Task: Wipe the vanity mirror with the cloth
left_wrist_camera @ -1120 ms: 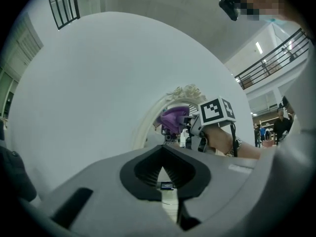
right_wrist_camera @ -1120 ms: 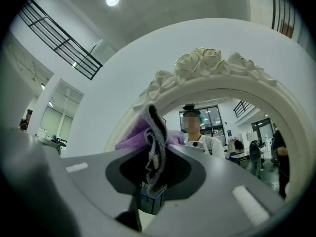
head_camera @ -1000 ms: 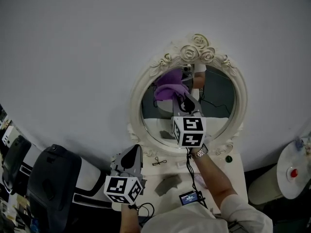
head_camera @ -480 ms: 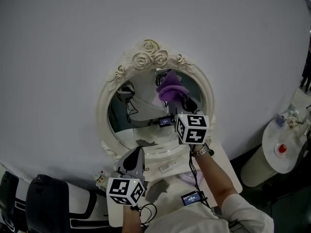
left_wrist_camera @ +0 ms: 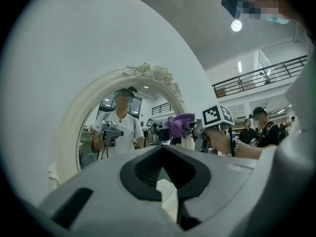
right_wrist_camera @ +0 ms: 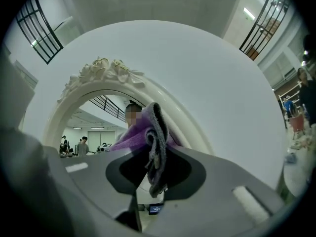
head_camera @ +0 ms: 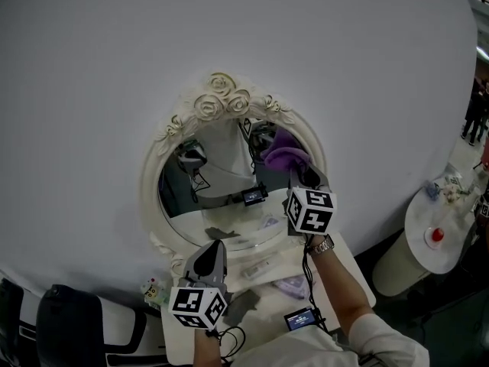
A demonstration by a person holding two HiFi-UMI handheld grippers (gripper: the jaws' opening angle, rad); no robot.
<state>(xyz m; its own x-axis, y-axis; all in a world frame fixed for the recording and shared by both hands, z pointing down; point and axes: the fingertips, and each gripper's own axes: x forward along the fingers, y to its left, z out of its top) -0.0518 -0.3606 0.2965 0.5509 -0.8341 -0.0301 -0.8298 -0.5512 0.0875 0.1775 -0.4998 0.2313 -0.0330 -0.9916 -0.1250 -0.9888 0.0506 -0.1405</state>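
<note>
The oval vanity mirror [head_camera: 221,205] has a cream frame topped with carved roses and stands against the white wall. My right gripper [head_camera: 300,176] is shut on a purple cloth [head_camera: 288,156], which is pressed to the glass at the mirror's upper right, close to the frame. In the right gripper view the cloth [right_wrist_camera: 152,132] hangs folded between the jaws, with the frame [right_wrist_camera: 106,70] arching behind. My left gripper [head_camera: 209,251] is held low below the mirror, shut, with nothing in it. The left gripper view shows the mirror frame [left_wrist_camera: 69,132] and the cloth [left_wrist_camera: 178,124].
A small white table [head_camera: 340,262] under the mirror carries a purple item [head_camera: 293,286] and small bits. A round white side table [head_camera: 435,232] stands at the right. A dark chair [head_camera: 69,323] is at the lower left. People stand in the background at the right.
My right gripper has carried the cloth across the glass from the upper middle to the upper right edge. The view has shifted right. The left gripper has stayed low.
</note>
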